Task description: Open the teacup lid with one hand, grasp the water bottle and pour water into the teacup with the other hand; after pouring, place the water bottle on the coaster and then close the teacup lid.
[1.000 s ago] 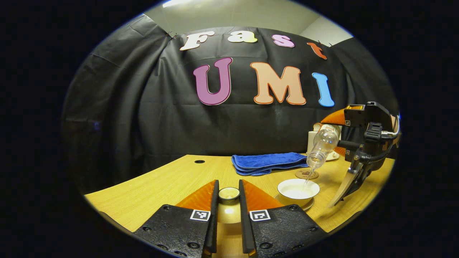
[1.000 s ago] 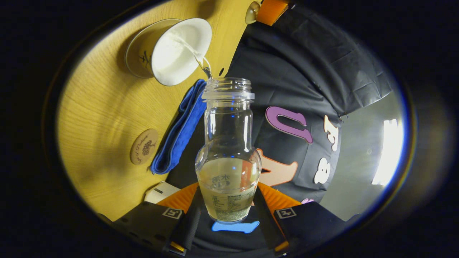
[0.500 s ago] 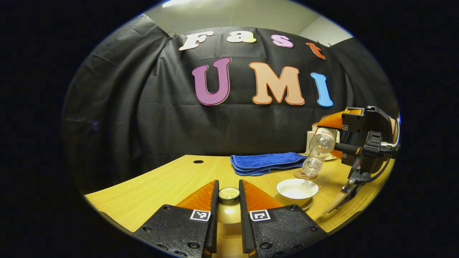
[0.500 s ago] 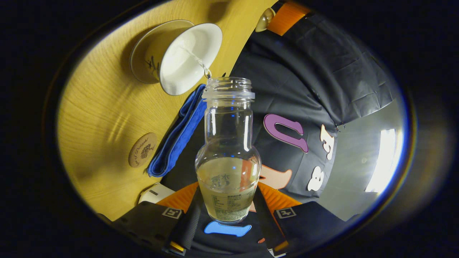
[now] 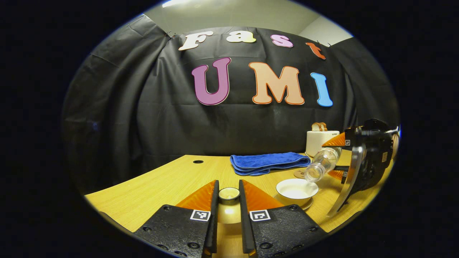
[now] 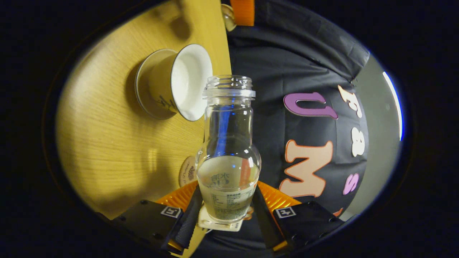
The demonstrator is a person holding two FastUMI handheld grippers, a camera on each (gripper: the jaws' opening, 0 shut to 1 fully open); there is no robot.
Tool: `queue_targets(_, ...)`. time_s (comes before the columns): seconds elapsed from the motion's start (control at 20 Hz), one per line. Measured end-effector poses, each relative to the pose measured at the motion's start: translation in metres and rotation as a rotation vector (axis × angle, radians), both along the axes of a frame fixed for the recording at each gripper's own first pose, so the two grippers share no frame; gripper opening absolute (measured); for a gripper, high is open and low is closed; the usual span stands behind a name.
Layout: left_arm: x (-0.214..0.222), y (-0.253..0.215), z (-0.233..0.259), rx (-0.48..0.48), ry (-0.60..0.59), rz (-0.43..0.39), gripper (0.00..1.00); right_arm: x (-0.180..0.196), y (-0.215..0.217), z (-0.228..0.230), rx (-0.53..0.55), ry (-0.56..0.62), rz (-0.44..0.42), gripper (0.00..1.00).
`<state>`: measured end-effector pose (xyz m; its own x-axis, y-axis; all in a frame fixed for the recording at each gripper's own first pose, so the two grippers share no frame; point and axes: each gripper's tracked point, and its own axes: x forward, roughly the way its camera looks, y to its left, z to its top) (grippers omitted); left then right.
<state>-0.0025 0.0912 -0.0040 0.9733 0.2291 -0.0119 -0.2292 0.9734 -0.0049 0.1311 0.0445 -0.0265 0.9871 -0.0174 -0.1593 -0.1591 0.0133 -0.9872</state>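
A: What sits around the teacup on the table?

B: In the left gripper view, a folded blue towel lies behind it toward the black cloth wall. A white toaster with bread in its slots stands at the far right. The round coaster lies between towel and cup, partly hidden by the water bottle.

A: Anything in the way of the cup?

B: Its mouth is open and uncovered. The bottle hangs tilted just above and to the right of it, neck pointing down toward the cup, with no stream showing.

A: Any writing?

B: The bottle's label carries small print, too fine to make out. The coaster has a dark motif, mostly covered in the right gripper view. The cup wall bears a dark sprig drawing.

A: What's in the containers?

B: The bottle holds clear water pooled in its wide lower part, and its neck is empty. The inside of the cup is white, and I cannot tell how much water it holds.

A: And the grippers?

B: The right gripper has both fingers pressed against the bottle's base. The left gripper clamps the lid by its knob between 2 narrow fingers, held over the table left of the cup
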Motion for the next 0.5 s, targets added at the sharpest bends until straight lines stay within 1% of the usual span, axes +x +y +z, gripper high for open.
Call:
queue_targets(0.05,-0.001,0.000,0.000,0.000,0.000,0.000,0.25,-0.001,-0.001,-0.006,0.101,0.034,-0.022,0.80)
queue_targets(0.1,0.000,0.000,0.000,-0.001,0.000,0.000,0.25,-0.002,-0.002,-0.008,0.181,0.051,-0.039,0.77)
queue_targets(0.25,-0.001,0.000,0.000,-0.001,0.000,0.000,0.25,-0.010,-0.004,-0.009,0.421,0.073,-0.100,0.80)
queue_targets(0.35,-0.001,0.000,0.000,-0.001,0.001,0.000,0.25,-0.019,-0.015,-0.006,0.596,0.094,-0.157,0.77)
queue_targets(0.4,0.000,0.000,0.000,-0.002,0.000,0.000,0.25,-0.018,-0.019,-0.003,0.682,0.101,-0.182,0.80)
queue_targets(0.5,-0.001,0.000,0.000,-0.002,0.000,0.000,0.25,-0.010,-0.028,0.002,0.838,0.095,-0.246,0.80)
